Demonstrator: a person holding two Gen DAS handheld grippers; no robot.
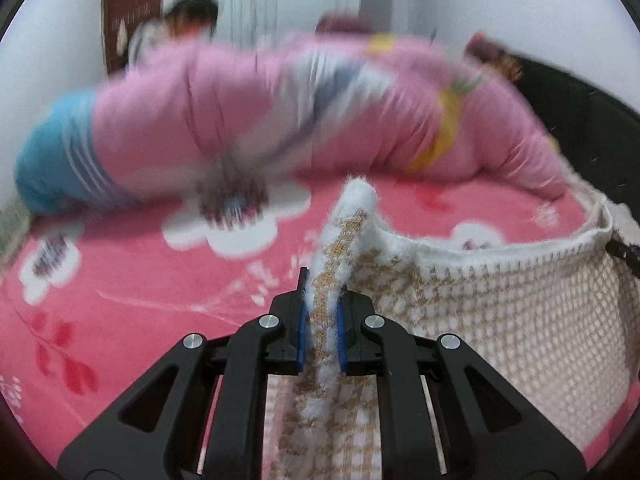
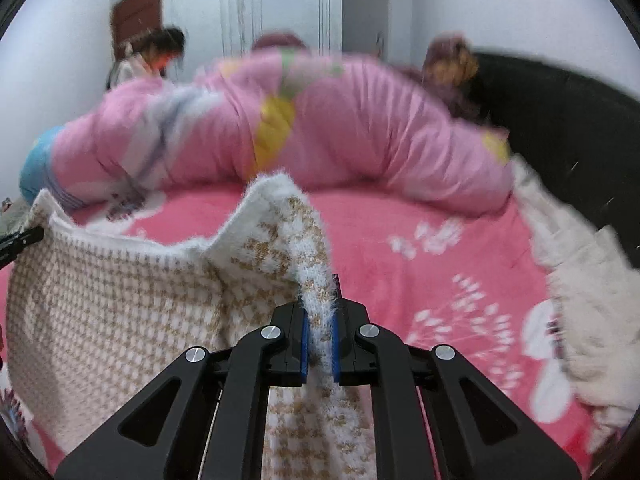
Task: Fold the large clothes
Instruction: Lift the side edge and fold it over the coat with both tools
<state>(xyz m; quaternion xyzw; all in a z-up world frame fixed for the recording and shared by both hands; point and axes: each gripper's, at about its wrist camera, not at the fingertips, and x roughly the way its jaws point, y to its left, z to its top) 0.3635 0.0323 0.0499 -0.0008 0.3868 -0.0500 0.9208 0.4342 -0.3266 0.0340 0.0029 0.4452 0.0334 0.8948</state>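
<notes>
Plainly, one white-and-tan knitted garment (image 1: pixel 500 312) was gripped by two grippers: the left gripper (image 1: pixel 322 320) was clamped on one fuzzy edge, the right gripper (image 2: pixel 320 324) on another. Between them the knit was stretched, and beyond both jaws one pink floral bedspread (image 1: pixel 140 280) and one rolled pink quilt (image 2: pixel 340 128) were seen.

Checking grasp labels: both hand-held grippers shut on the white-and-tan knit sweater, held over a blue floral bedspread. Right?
Not quite: the bedspread is pink with white flowers, not blue, as the left wrist view shows. The left hand-held gripper and right hand-held gripper are indeed both shut on the white-and-tan knit sweater.
</notes>
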